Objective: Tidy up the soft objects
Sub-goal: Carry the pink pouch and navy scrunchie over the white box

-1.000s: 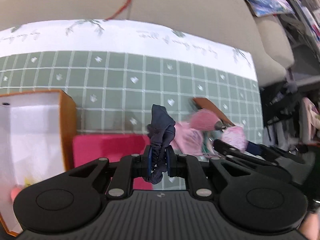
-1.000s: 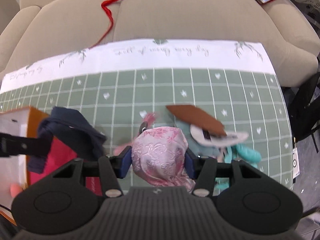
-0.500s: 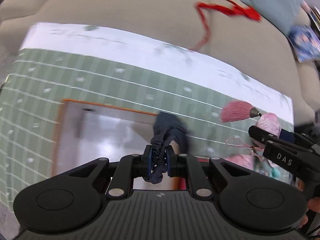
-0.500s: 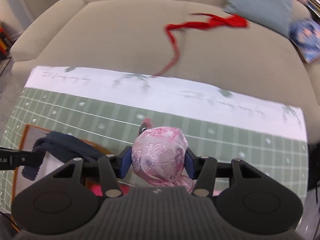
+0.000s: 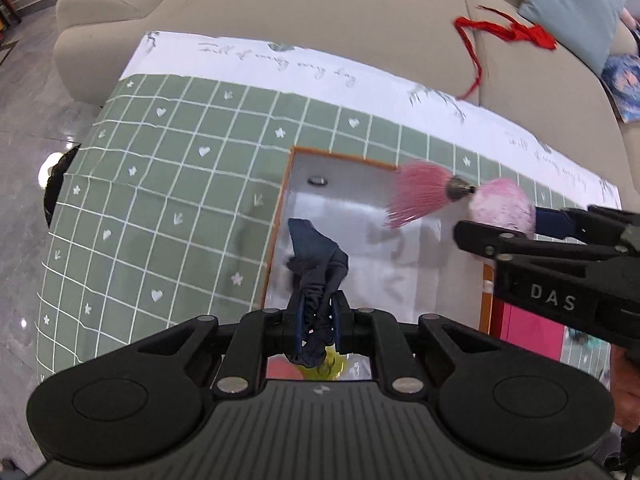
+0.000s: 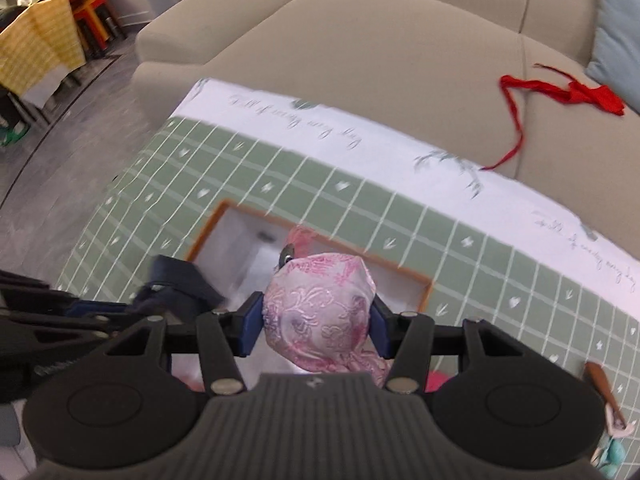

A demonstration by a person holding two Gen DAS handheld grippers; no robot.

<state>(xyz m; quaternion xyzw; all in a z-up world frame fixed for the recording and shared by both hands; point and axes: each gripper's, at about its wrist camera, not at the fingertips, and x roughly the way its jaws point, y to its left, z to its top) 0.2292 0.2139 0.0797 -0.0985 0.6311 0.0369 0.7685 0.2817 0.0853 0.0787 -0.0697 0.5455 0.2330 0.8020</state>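
The dark navy cloth [image 5: 318,268] is pinched between the nearly closed pads of the left gripper [image 5: 317,322] and hangs over the open orange-rimmed white box [image 5: 280,216] standing on the green grid-patterned cloth [image 5: 180,184] that covers the counter. The pink brocade pouch [image 6: 320,312], with its pink tassel [image 5: 420,196] pointing out ahead, is clamped at mid-width between the blue pads of the right gripper [image 6: 318,322], above the box's right side. Beyond the counter stands a beige sofa [image 5: 320,12] bearing a red ribbon [image 5: 504,36] and a light blue cushion [image 5: 572,8].
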